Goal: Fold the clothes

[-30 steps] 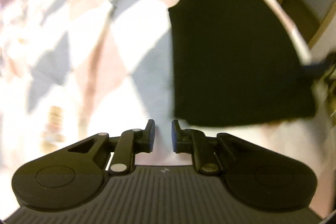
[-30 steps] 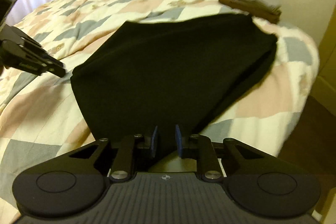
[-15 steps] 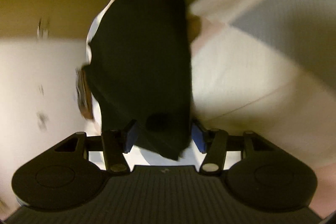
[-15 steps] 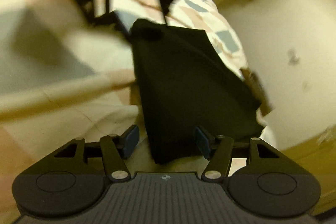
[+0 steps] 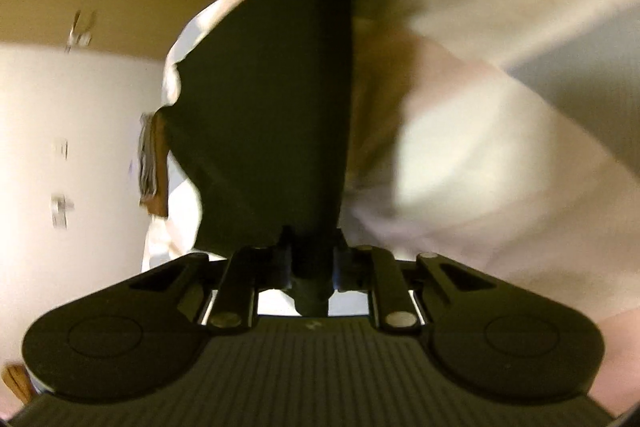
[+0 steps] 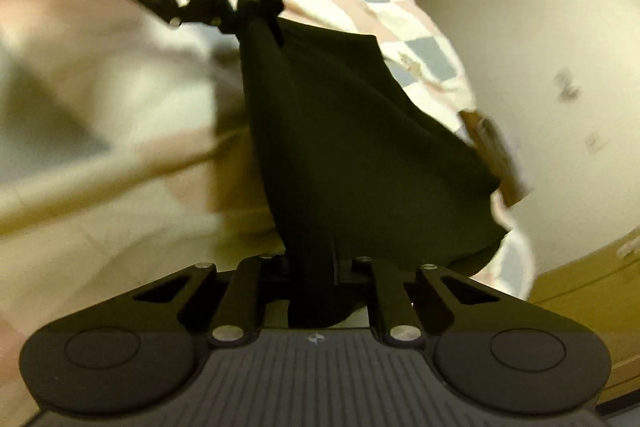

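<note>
Above the checked bed [image 6: 416, 39], my left hand-held gripper [image 5: 312, 263] and right hand-held gripper [image 6: 316, 267] pinch the black garment [image 6: 352, 131]; uneven tension could slip a corner.

I see the checked pastel bedspread [image 5: 500, 155] only as blur. The black fabric garment [image 6: 360, 155] hides my right gripper's fingertips.

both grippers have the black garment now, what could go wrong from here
1. The left gripper and right gripper each pinch only an edge of the black garment; a sharp pull might slip it free.
2. The cloth between them sags unevenly, so the fold may land crooked on the patchwork quilt.
3. The folded pile sits near the garment's far edge; a swing could knock it.
</note>
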Tool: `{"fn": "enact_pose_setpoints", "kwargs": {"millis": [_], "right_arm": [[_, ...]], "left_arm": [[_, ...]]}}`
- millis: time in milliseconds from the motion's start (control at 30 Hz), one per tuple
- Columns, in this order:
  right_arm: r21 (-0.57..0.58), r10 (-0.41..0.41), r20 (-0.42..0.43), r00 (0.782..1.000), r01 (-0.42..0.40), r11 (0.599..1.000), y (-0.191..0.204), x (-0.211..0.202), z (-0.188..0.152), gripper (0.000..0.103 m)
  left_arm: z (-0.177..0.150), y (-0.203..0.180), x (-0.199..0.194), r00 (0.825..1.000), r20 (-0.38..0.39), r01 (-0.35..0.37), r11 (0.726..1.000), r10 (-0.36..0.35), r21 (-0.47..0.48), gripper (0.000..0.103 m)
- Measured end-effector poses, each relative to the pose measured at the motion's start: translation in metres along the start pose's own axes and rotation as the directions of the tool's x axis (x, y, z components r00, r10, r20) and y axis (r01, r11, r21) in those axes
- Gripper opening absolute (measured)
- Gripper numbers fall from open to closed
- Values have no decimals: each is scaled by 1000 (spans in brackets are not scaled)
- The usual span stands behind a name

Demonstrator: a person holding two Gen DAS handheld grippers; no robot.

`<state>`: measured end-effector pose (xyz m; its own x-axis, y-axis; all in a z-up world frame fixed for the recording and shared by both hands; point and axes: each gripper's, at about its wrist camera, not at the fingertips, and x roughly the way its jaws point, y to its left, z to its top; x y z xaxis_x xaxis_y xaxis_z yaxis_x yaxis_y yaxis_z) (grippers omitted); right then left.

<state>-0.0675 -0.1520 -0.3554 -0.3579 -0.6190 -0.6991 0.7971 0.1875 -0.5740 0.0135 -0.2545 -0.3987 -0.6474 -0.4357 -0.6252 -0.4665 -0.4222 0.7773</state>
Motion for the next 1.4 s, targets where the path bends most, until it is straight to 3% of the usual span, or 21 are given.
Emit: {"fn": "enact_pose_setpoints", "kwargs": {"millis": [100,167,233,333,400,433,533,600,667,700,800,867,900,1000,1067,1133,1267,1300,1333,1367,1400], "right_arm": [[142,167,25,986,-169,975,-57,-11,6,12],[238,283,57,957,-289,927,-100,-17,8,12],[345,429,97,898,-434,832,-148,-11,7,12],[475,602,169,781,-599,644,-218,12,-4,12],[496,654,200,730,-651,575,-262,32,-11,12],[502,666,204,717,-661,558,-281,44,-14,12],[528,699,215,682,-683,504,-336,83,-27,11],[575,705,209,678,-668,472,-369,121,-40,11],[627,713,202,672,-648,433,-395,160,-55,11],[656,718,198,668,-634,409,-404,180,-64,11],[743,748,151,646,-573,346,-419,249,-88,11],[761,773,175,610,-582,286,-423,272,-94,12],[769,785,188,590,-585,256,-424,283,-97,12],[672,752,228,619,-659,338,-430,266,-83,10],[609,737,271,619,-703,367,-437,251,-74,9],[580,727,310,613,-728,366,-449,244,-68,9],[584,703,303,644,-708,397,-471,266,-64,9],[596,712,298,636,-706,383,-471,276,-68,9],[602,729,300,615,-715,355,-468,290,-71,10],[626,738,295,606,-707,330,-466,298,-77,16],[650,747,290,598,-696,305,-464,306,-83,18]], "left_arm": [[15,43,-18,999,-15,36,989,-39,-145,13],[20,70,-34,998,-17,53,978,-58,-204,13],[27,96,-43,996,-18,77,966,-84,-249,13],[38,142,-28,994,-29,91,939,-106,-332,14],[46,174,-7,993,-38,92,915,-116,-392,14],[50,190,3,992,-43,92,902,-121,-422,15],[62,238,34,989,-55,90,857,-136,-508,18],[70,271,55,987,-63,87,822,-148,-563,23],[71,301,96,987,-108,18,756,-117,-654,28],[63,312,109,984,-139,-26,693,-108,-721,28],[40,345,150,966,-236,-163,463,-102,-871,26],[25,341,158,960,-218,-163,283,-175,-945,24],[24,329,155,959,-207,-160,234,-194,-959,24],[32,292,140,953,-187,-166,103,-240,-981,24],[44,275,130,949,-191,-194,12,-250,-981,24],[57,262,120,951,-183,-209,-83,-251,-974,24],[75,250,117,954,-185,-233,-194,-237,-953,24],[77,249,123,951,-188,-240,-201,-246,-950,24],[78,247,130,948,-191,-247,-208,-256,-946,24],[80,245,137,944,-194,-254,-215,-265,-943,24],[81,243,139,939,-207,-267,-205,-274,-942,24]]}}
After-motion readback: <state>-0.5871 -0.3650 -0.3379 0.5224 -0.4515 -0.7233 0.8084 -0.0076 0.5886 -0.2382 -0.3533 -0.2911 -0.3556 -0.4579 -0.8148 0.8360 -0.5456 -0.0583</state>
